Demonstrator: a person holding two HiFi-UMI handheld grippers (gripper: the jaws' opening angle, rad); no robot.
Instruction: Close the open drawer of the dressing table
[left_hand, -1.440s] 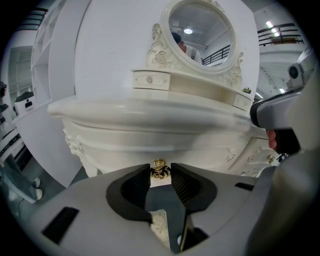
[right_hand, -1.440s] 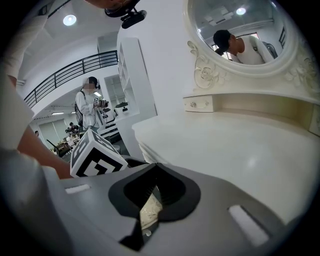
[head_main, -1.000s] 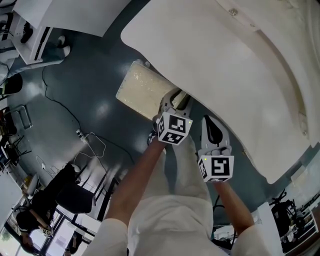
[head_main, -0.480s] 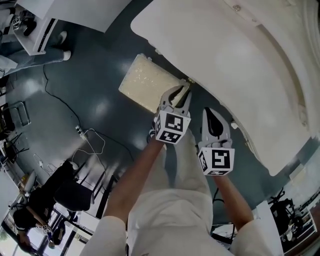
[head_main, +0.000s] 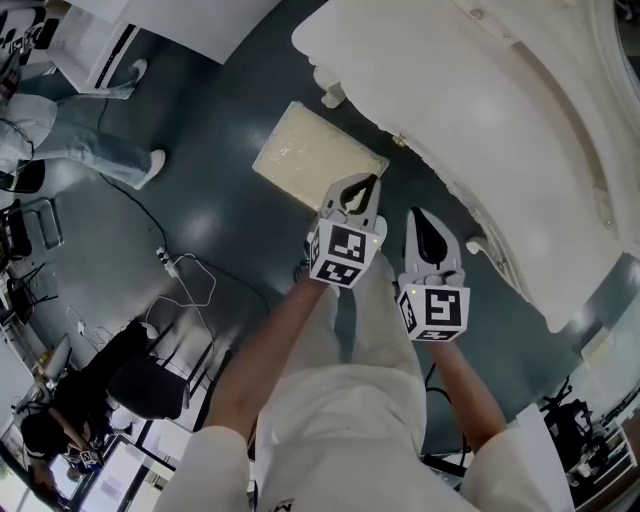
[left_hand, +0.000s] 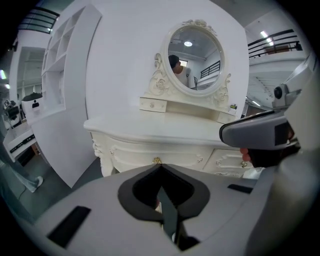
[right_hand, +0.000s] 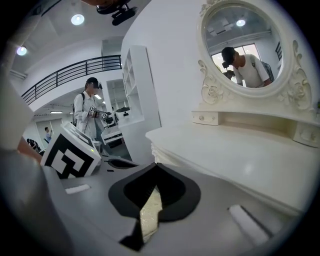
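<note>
Closing left gripper (left_hand: 160, 166): our jaws have just been closing; they are clenched tip to tip with nothing between them
Right gripper (right_hand: 156, 165): our jaws are clenched here too and carry nothing; only a strip of the cream mat (right_hand: 149, 212) shows through the slot behind the tips
Dressing table (left_hand: 150, 131): it stands ahead of both pairs of jaws; we see neither pair touching it
Drawer (left_hand: 142, 154): the centre one lies straight beyond our left jaw tips, apart from them; its gold knob (left_hand: 157, 160) sits just above the tips in the left gripper view; its face looks level with the carved front, so we read it as pushed in
Mat: it lies on the dark floor (head_main: 200, 200), below and ahead of our left jaws; its far edge reaches the foot of the table
Mirror (left_hand: 194, 56): oval, well above and beyond our left jaws, up and to the right of our right jaws; a person is reflected in it
Marker cubes (head_main: 347, 255): one sits behind each pair of jaws, toward our wrists
Person (right_hand: 89, 114): dressed in white, standing far off to the left of our right jaws
</note>
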